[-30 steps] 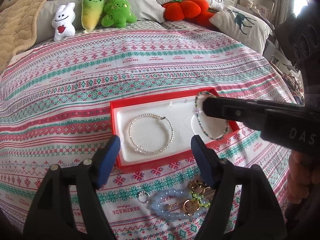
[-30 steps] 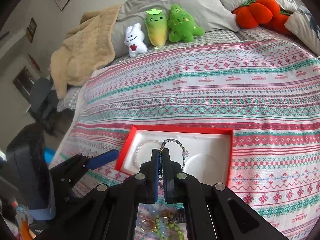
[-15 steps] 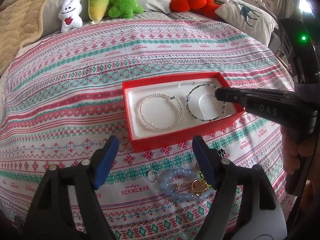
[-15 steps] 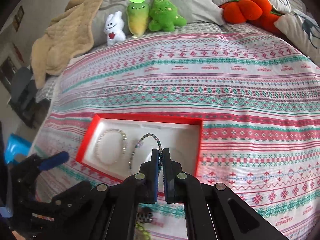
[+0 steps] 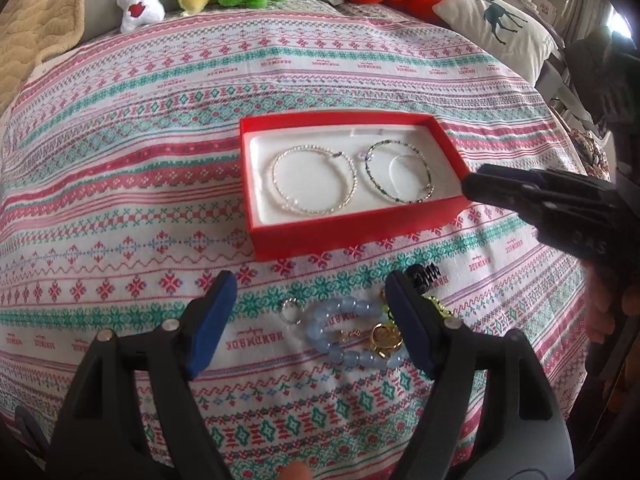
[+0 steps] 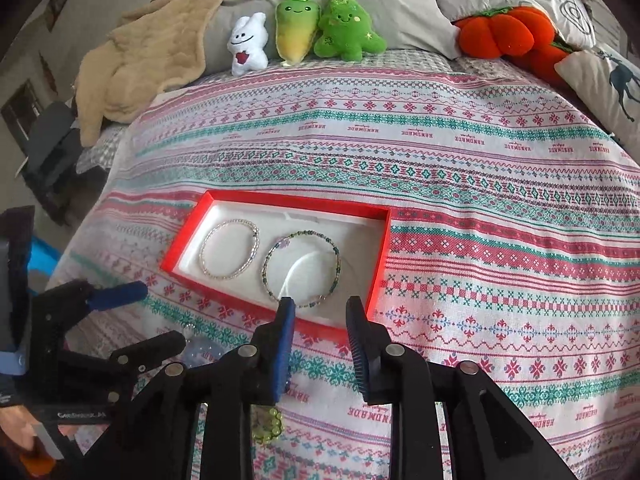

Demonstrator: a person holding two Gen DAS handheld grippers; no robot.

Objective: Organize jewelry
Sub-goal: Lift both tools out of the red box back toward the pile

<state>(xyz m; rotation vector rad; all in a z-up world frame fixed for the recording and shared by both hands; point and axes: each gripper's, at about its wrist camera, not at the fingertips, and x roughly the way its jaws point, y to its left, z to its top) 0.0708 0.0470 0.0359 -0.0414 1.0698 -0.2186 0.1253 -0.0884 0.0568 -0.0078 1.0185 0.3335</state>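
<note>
A red box with a white lining lies on the bedspread. In it are a silver bead bracelet on the left and a green bead bracelet on the right. My left gripper stands open over a loose pile: a pale blue bead bracelet, a small ring and a gold piece. My right gripper hovers at the box's near rim. Its jaws are opening with nothing between them, and the green bracelet lies just beyond them.
Plush toys line the back by grey pillows, with an orange plush at the right. A beige blanket is bunched at the back left. Green beads and a black hair tie lie by the pile.
My right gripper let go of the green bead bracelet, which now lies flat in the box. Its jaws have parted and it has drawn back to the box's edge.
</note>
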